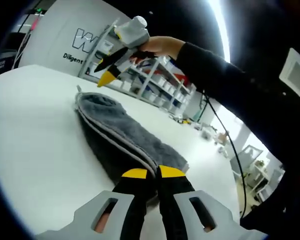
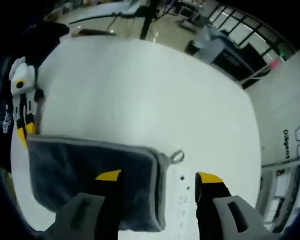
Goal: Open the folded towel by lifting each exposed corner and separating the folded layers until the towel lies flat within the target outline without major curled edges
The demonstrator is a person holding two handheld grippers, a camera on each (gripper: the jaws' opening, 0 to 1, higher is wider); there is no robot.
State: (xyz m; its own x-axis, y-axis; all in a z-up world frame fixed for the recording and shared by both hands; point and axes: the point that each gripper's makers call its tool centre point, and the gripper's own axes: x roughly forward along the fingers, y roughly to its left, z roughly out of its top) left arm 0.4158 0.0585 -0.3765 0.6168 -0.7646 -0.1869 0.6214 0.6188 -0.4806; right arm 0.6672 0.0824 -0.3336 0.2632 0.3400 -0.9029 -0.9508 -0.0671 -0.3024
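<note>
Folded grey towel on the white tabletop, one hand-held gripper at each end.

The left hand-held gripper has its jaws together, seemingly pinching the near edge of the towel; the right hand-held gripper hangs above the far end with jaws apart, straddling the corner by the hanging loop. The plush towel looks soft, light and limp, so it should drape; a bound corner of the top layer is the likely hold. The tabletop shows no outline.
</note>
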